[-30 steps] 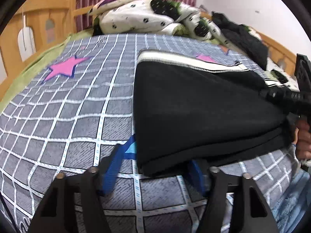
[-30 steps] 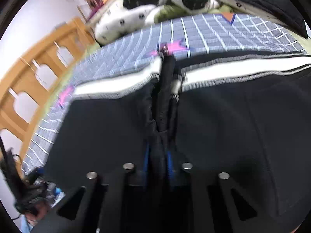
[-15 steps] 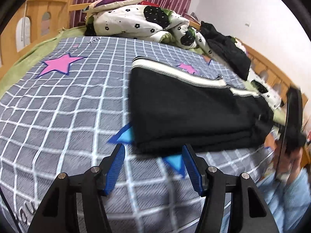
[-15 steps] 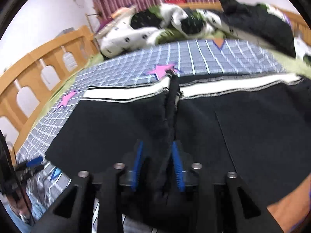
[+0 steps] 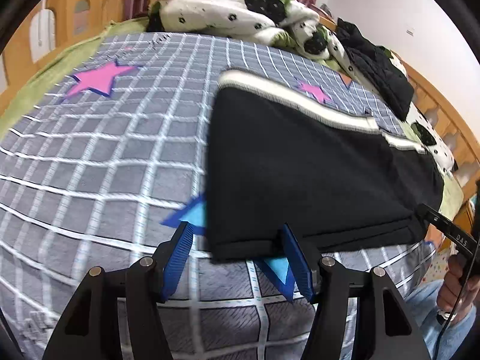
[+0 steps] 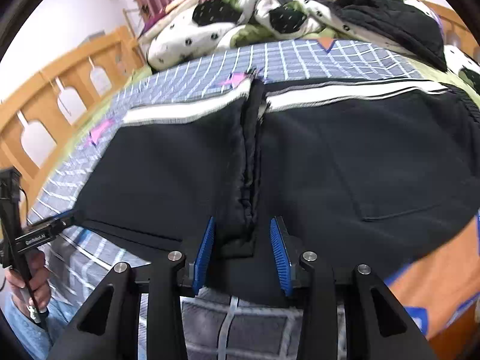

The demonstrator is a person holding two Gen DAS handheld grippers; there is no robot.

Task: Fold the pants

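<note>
Black pants [image 5: 300, 174] with a white side stripe lie folded flat on the grey checked bedspread [image 5: 105, 156]. My left gripper [image 5: 237, 258] is open at the folded stack's near left corner, its blue fingers [image 5: 177, 258] straddling the edge without gripping. In the right wrist view the pants [image 6: 345, 165] fill the middle, with a raised fold ridge running away from me. My right gripper [image 6: 243, 252] is open, its blue fingers [image 6: 279, 255] either side of that ridge's near end.
A spotted white quilt [image 5: 234, 9] and a black jacket [image 5: 378, 63] are heaped at the bed's head. Wooden bed rails [image 6: 69, 90] run along both sides. The person's jeans [image 5: 435, 324] show beyond the bed's near edge.
Both grippers have let go of the pants. The right gripper opened around the ridge. The left gripper pulled back, then came in again to the stack's near corner.
</note>
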